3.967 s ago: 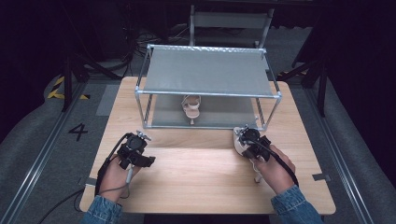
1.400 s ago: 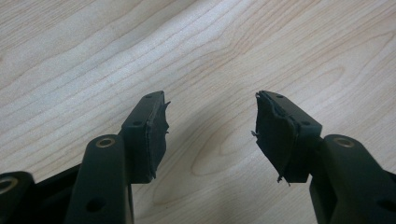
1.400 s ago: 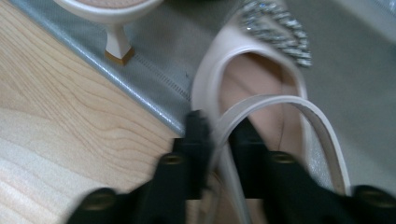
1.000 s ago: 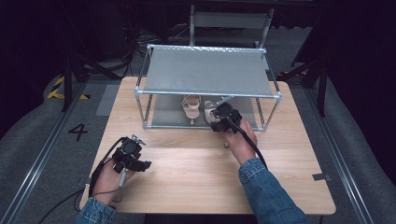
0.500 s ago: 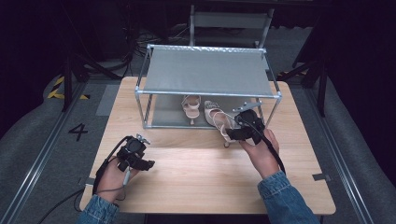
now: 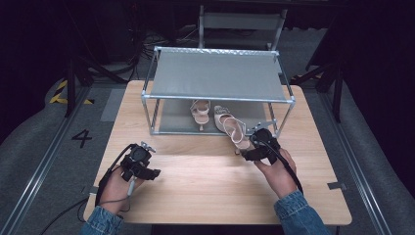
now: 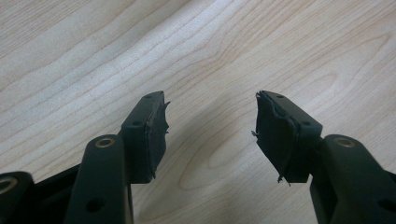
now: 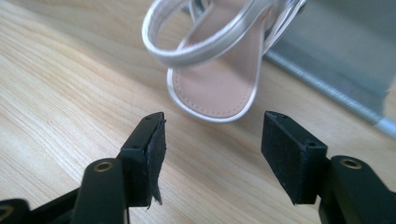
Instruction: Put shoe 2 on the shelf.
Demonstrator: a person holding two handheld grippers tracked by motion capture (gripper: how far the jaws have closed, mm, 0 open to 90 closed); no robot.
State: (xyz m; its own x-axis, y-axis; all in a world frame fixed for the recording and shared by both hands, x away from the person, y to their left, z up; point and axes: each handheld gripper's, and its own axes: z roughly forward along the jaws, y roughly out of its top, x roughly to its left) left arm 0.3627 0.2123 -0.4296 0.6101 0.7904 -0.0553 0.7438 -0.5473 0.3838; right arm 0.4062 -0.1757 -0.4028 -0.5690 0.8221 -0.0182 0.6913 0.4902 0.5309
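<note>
Holding my left hand-held gripper (image 6: 142,164) low over the near-left part of the wooden counter (image 6: 195,191), I am keeping its jaws spread apart with nothing between them; its own view is showing bare wood grain under the worn black pads (image 7: 154,135). My left hand (image 6: 117,183) is wrapping around its body, with the cable trailing off toward the counter's near edge.

Farther forward and to the right, I am holding my right hand-held gripper (image 6: 257,144) just behind a pale pink sandal (image 6: 235,129), jaws parted and gripping nothing (the heel end of the insole and its silvery strap are sitting just beyond the pads in the right gripper view, apart from them). That sandal is lying at the front edge of a metal shoe rack (image 6: 218,73), its toe end reaching in under the lower tier and its heel end out on the counter.

A second sandal (image 6: 199,112) is resting on the rack's lower shelf, just left of the first. Behind the counter a grey chair (image 6: 240,22) is standing in the dark.
</note>
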